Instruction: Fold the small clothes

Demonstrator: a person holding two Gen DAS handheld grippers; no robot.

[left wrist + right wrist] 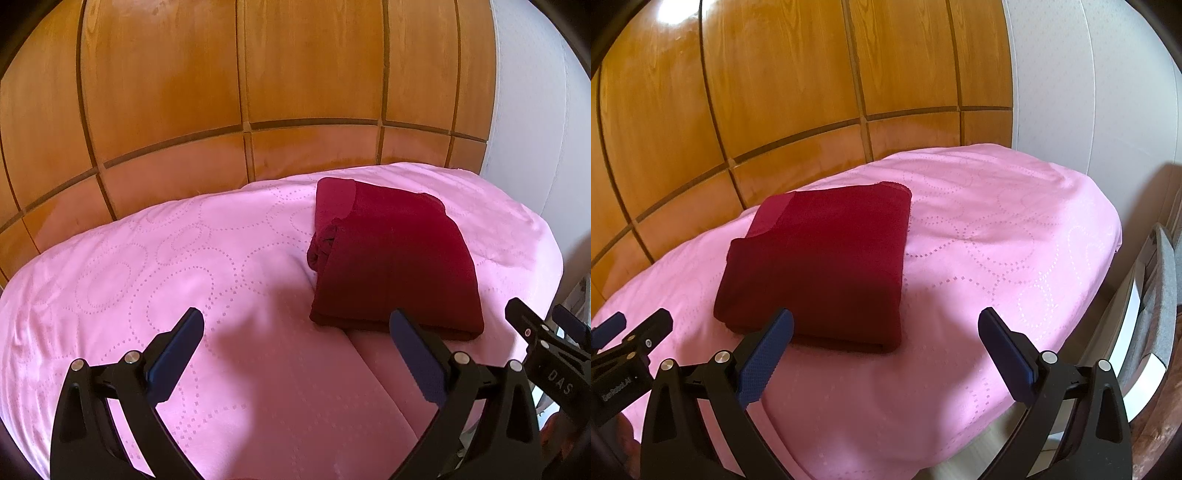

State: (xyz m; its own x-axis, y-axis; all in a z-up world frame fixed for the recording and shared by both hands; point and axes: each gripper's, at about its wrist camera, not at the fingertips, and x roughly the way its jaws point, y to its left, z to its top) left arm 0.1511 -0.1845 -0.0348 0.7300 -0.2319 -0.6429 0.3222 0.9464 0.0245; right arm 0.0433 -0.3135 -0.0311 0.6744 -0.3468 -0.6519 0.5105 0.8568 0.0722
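A dark red garment point(395, 258) lies folded into a thick rectangle on the pink bedcover point(166, 258). In the right wrist view the same garment point(827, 266) sits left of centre on the pink bedcover point(997, 240). My left gripper point(295, 325) is open and empty, just in front of the garment's near edge and to its left. My right gripper point(886, 325) is open and empty, in front of the garment's near right corner. Each gripper also shows at the edge of the other's view, the right one point(543, 332) and the left one point(631, 328).
A wooden panelled headboard or wall point(221, 92) stands behind the bed. A white wall point(1089, 92) is at the right. The bed's right edge point(1108, 258) drops off toward a grey chair point(1160, 295) and white furniture.
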